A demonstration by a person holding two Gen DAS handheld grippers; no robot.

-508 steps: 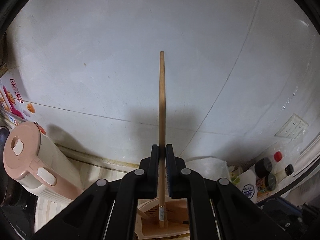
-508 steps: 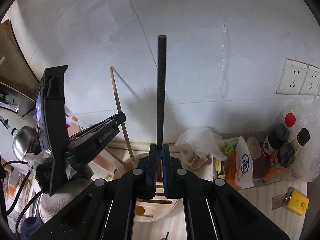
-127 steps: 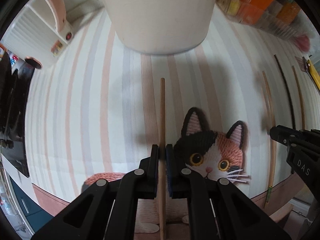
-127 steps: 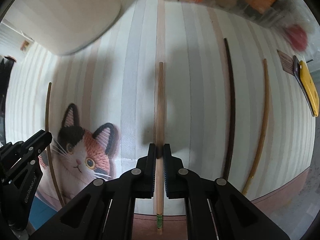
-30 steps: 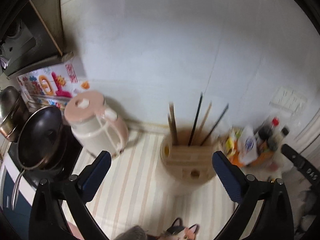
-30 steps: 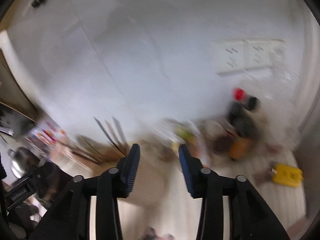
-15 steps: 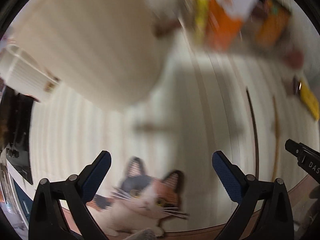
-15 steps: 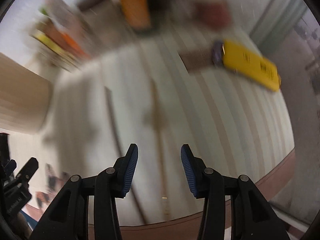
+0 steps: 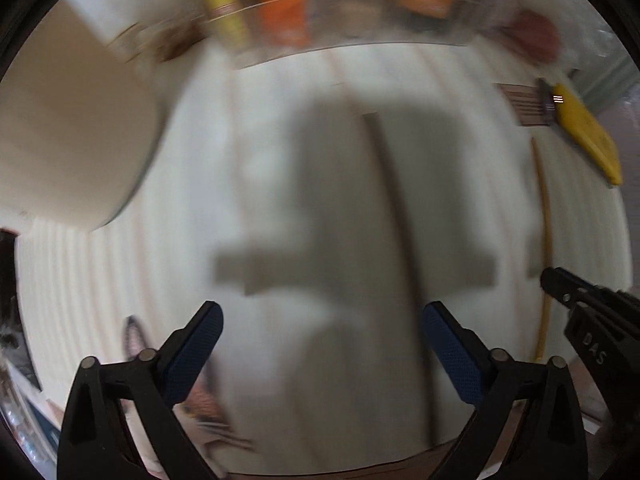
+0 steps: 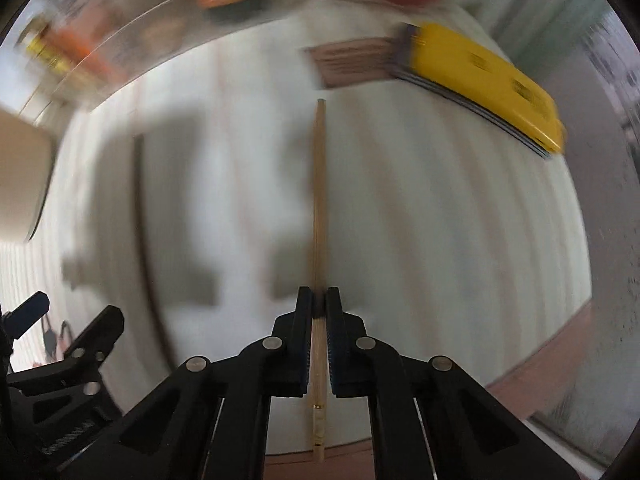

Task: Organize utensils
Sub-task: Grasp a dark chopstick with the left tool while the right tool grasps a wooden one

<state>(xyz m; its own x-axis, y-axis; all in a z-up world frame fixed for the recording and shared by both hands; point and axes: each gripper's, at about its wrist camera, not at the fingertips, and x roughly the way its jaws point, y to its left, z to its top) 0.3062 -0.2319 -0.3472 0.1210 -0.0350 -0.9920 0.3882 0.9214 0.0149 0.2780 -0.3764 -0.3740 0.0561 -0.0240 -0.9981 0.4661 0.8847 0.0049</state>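
While my right gripper (image 10: 319, 300) points down, clamped on the pale chopstick (image 10: 319, 200) (lying lengthwise away), my left gripper (image 9: 322, 334) gapes empty.

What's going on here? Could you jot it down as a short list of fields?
surface: striped mat
right gripper: shut on light wooden chopstick lying on the mat
left gripper: open, above dark chopstick, not gripping it
left of view: pale utensil holder
far right: yellow object
picture quality: blurred
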